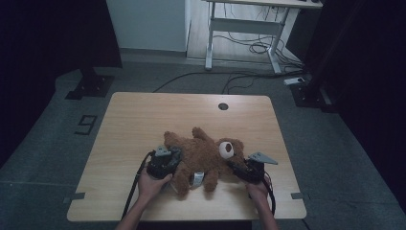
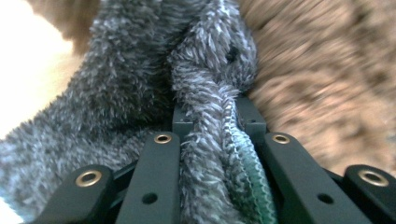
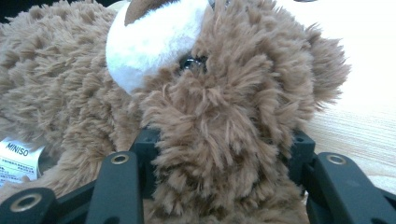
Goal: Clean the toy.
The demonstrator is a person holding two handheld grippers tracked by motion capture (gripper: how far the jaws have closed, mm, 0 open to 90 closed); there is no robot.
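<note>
A brown teddy bear (image 1: 201, 152) lies on its back on the wooden table (image 1: 143, 120), head toward the right. My left gripper (image 1: 176, 158) (image 2: 212, 116) is at the bear's left side, shut on a fold of grey fuzzy fabric (image 2: 126, 93) with a green hem (image 2: 243, 154); brown fur of the bear (image 2: 322, 79) lies just beyond. My right gripper (image 1: 235, 166) (image 3: 224, 140) is shut on the bear's head (image 3: 233, 102), below its white muzzle (image 3: 154, 37) and dark eye. A white label (image 3: 16, 156) hangs from the bear's body.
A round cable hole (image 1: 223, 106) sits near the table's far edge. Beyond the table stand a white desk frame (image 1: 249, 28) and loose cables (image 1: 249, 48) on the floor. Bare tabletop stretches left of and behind the bear.
</note>
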